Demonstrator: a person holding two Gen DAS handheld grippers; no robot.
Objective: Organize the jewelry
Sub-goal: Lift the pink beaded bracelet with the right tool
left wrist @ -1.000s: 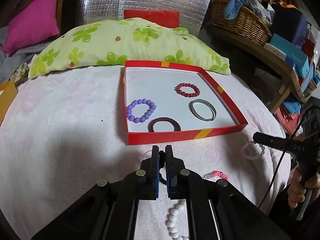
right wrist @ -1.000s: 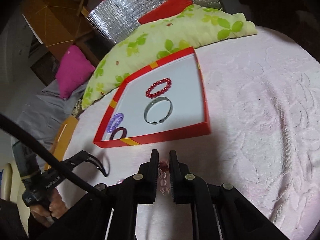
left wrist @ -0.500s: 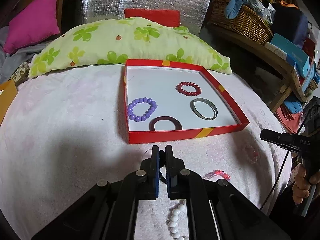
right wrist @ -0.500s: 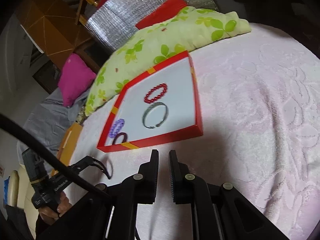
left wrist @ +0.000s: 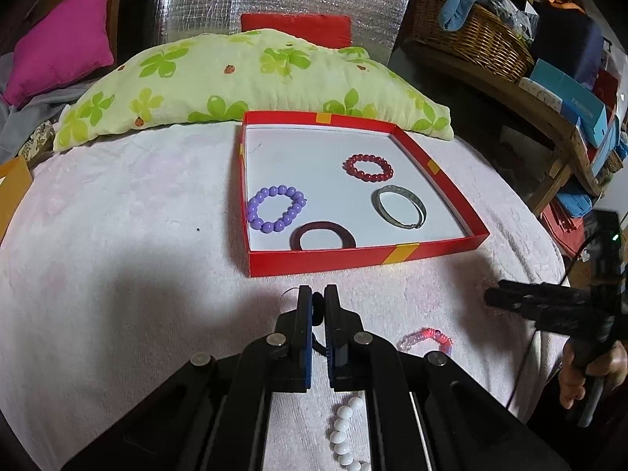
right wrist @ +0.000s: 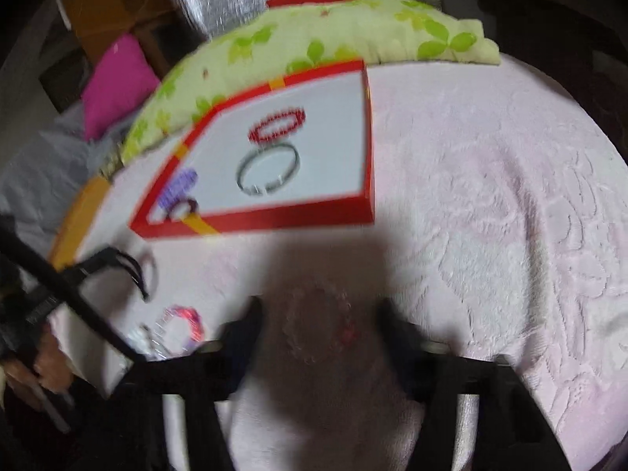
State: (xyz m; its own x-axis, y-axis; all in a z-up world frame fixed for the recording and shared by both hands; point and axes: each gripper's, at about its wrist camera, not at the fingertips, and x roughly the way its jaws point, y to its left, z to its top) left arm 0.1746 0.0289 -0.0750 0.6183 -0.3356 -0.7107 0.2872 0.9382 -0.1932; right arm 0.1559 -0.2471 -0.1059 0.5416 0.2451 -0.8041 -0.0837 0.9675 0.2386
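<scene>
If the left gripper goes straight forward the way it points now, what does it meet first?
Most likely the near wall of the red box, directly ahead of the left gripper. Beyond that wall lies the dark maroon ring. If the gripper is above the wall, it could pass over; depth is unclear.

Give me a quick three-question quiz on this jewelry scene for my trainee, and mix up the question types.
1. True or false: the red box holds four pieces.
2. Which piece lies nearest the box's front wall? A. purple bead bracelet B. dark maroon band C. red bead bracelet
3. Fill in: the right gripper, framing a pale bead bracelet on the blanket, is ____.
Key: 1 true; 2 B; 3 open.
</scene>
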